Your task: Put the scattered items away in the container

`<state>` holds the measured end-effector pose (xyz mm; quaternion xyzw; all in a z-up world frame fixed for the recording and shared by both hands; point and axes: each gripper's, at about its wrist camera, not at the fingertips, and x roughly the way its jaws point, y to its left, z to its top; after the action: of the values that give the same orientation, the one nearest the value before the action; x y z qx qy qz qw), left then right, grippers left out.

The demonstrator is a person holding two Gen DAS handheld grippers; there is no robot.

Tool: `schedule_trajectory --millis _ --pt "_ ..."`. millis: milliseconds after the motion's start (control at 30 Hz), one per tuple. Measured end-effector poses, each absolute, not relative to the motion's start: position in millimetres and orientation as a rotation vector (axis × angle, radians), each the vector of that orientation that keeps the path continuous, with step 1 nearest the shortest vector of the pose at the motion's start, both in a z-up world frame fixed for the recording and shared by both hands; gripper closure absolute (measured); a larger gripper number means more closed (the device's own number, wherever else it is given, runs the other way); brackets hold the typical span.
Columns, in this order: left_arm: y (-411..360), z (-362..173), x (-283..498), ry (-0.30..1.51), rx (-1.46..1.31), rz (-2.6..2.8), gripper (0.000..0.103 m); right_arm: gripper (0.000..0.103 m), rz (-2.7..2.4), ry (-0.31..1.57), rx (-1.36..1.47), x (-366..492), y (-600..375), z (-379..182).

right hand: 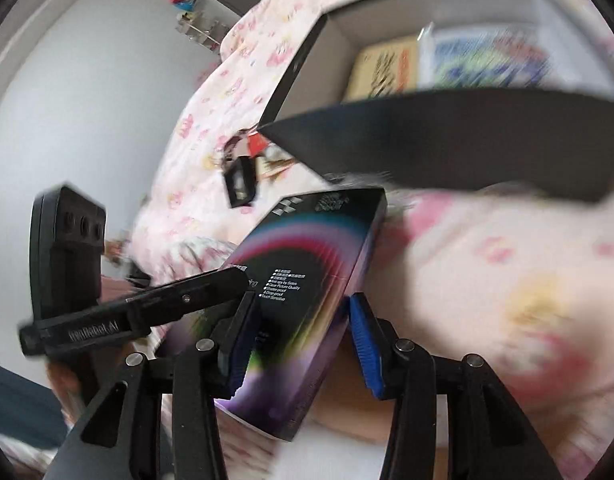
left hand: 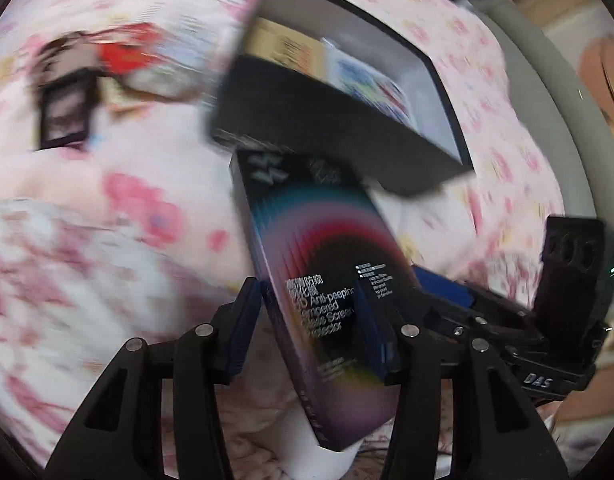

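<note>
Container [left hand: 347, 128] contents blurred, partly hidden
</note>
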<state>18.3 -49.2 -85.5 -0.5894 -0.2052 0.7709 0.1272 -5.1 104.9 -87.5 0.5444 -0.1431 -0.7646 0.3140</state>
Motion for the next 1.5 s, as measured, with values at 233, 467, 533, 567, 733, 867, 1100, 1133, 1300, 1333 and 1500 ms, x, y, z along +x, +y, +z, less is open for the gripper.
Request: schedule_trajectory --millis 233,467,533,567,733,867,1100,1133,1300,1333,1500 --pt "-22.5 -121.6 0.7 -0.606 -1.804 2.116 0.054 0.061 -2.038 -0.489 1.596 0.4 142.1 -121.4" --pt "-5.4 -136.9 -14.1 -0.513 -1.866 2.160 0.050 0.059 -2.045 -0.466 1.702 -12.4 132.0 -155.6" --pt "-0.8 -132.6 -12.7 -0.477 -1.858 2.172 0.050 0.058 -2.055 -0.474 1.701 -10.9 132.2 -155.2" --pt "0.2 -128.3 -10.6 -0.473 -1.842 2.170 0.050 0.059 -2.063 -0.463 1.693 -10.1 131.6 -152.1" --pt "-9.8 -81.4 5.9 -0.594 -1.683 2.145 0.050 0.058 -2.170 -0.397 1.529 2.0 144.3 -102.0" --pt "-16.7 -29.2 4.6 -0.632 -1.513 2.189 0.050 0.059 -2.237 -0.415 1.345 7.5 157.4 -48.2" --pt "-37.8 13.8 -92.9 -0.526 -1.385 2.395 0.050 0.059 -2.293 -0.227 1.138 -74.1 128.3 3.8" --pt "-40.9 11.1 -110.7 -0.510 -1.402 2.416 0.050 0.059 -2.286 -0.201 1.138 -94.5 119.6 2.9" --pt "-54.1 -24.8 -185.3 -0.482 -1.555 2.401 0.050 0.060 -2.190 -0.141 1.257 -176.5 103.9 -25.2" --pt "-54.4 -34.6 -196.3 -0.455 -1.599 2.383 0.048 0.061 -2.165 -0.153 1.298 -186.6 103.0 -35.5" --pt "-52.8 -72.8 -217.6 -0.438 -1.700 2.297 0.048 0.061 -2.068 -0.350 1.424 -212.7 116.9 -82.7"
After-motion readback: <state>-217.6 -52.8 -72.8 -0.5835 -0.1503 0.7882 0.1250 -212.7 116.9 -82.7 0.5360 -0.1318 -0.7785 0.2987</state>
